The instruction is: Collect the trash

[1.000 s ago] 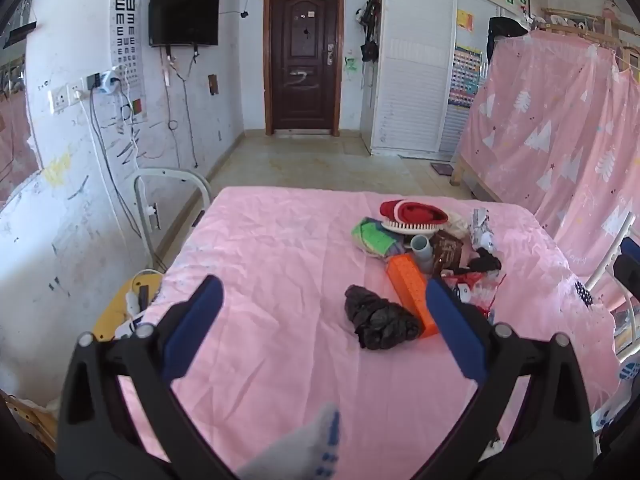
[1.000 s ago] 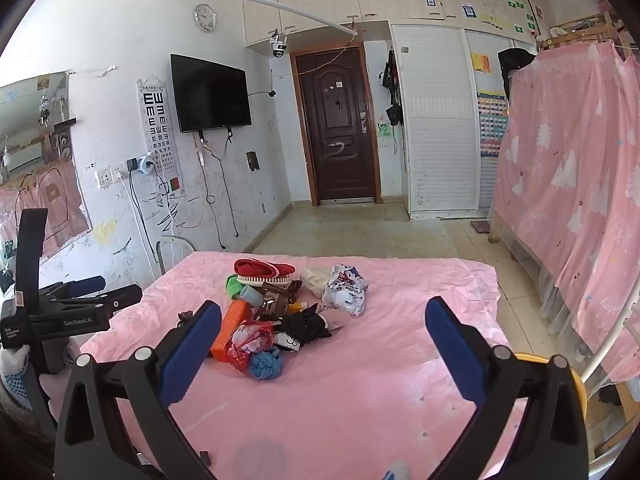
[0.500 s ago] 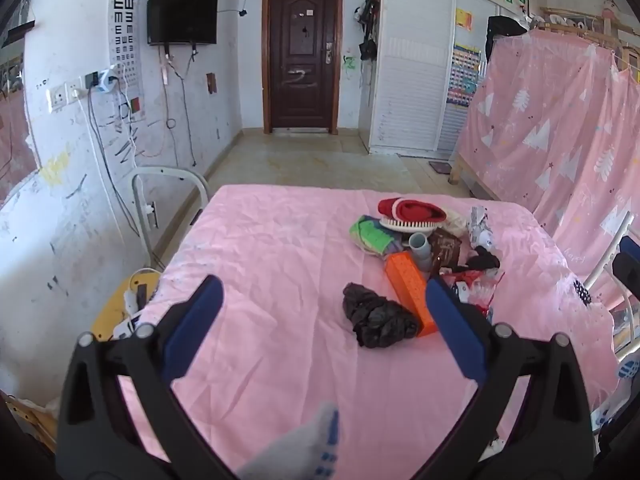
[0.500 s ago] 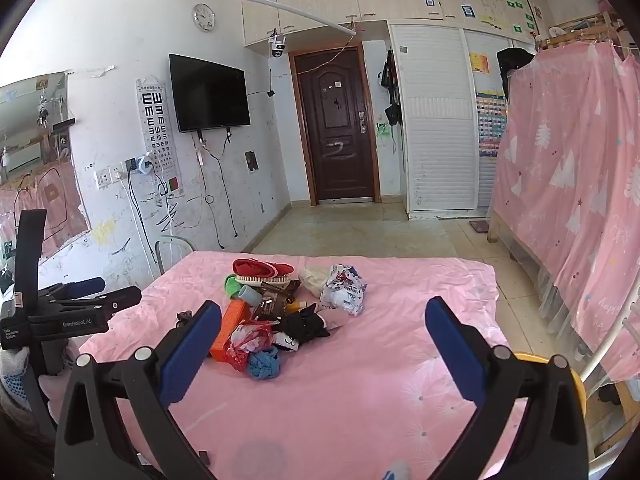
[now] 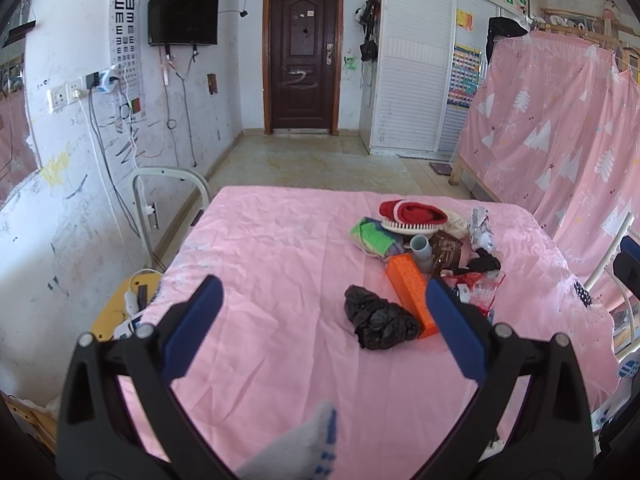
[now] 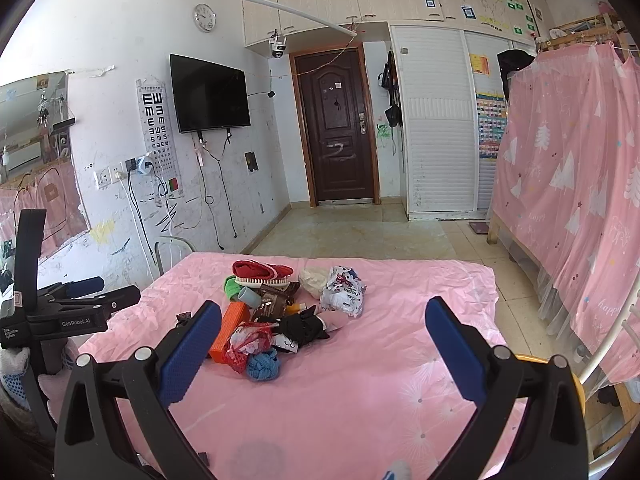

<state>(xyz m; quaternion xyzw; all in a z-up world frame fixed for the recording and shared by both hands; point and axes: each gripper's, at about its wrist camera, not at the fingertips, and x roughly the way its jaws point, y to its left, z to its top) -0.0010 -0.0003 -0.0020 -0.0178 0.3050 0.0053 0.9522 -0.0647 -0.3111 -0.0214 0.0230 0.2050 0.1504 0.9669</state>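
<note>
Both grippers are held wide open above the pink bed (image 5: 280, 264), and nothing is gripped. The trash is heaped in a pile (image 6: 280, 312) in the middle of the bed. A black bag (image 5: 378, 318) is seen at the near edge of the pile, touching an orange box (image 5: 410, 288). The bag lies ahead of the left gripper (image 5: 320, 320), a little to its right. It is likely reached first by that gripper, since the right gripper (image 6: 324, 344) is farther from it
</note>
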